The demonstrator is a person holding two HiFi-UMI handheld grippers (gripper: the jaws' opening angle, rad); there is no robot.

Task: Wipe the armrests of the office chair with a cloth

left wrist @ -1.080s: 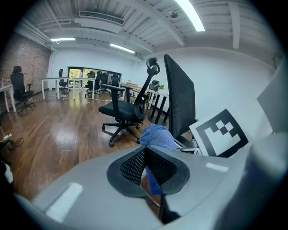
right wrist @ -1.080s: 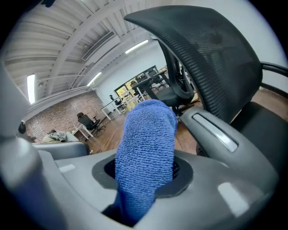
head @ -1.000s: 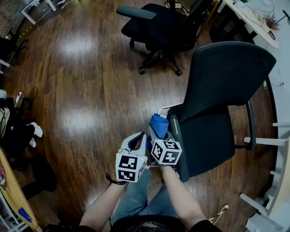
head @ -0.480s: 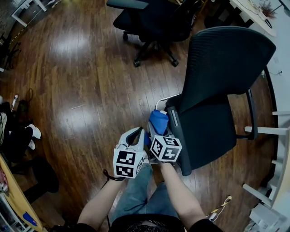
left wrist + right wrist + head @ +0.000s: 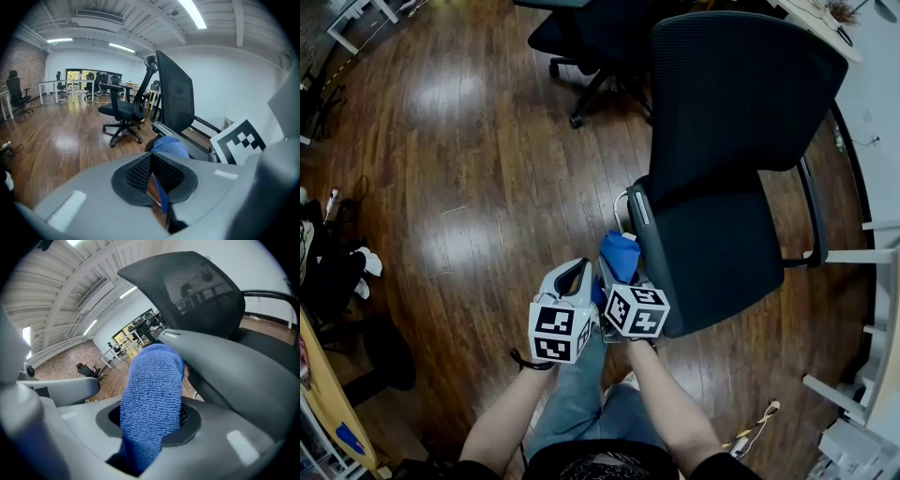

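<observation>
The main risk is the office chair itself: it probably rolls or swivels, as such chairs do, and nothing steadies it, so a firm push along the near armrest may well turn the seat away from the fingers and break the stroke. The right gripper has its fingers clamped on the blue cloth, which stands up out of them as a thick bunched roll. Its top lies just ahead of the fingers, against or just beside the near end of that armrest (contact itself I cannot confirm). Because only the rounded tip of the roll meets the pad, a wipe could cover a narrow stripe and leave the rest. The roll could also slip off the armrest's outer edge toward the floor on the left of the fingers. A drag against the pad might also tug the cloth loose if the grip is shallow. The far armrest lies well beyond the fingers, across the seat, and looks untouched.

Both forearms reach forward from the body, close together and roughly parallel, marker cubes turned up. The left gripper hovers just left of the right fingers, its own fingers drawn together on nothing, pointing ahead over bare floor. It is not braced on the chair, and bracing is where I judge it would help most.
</observation>
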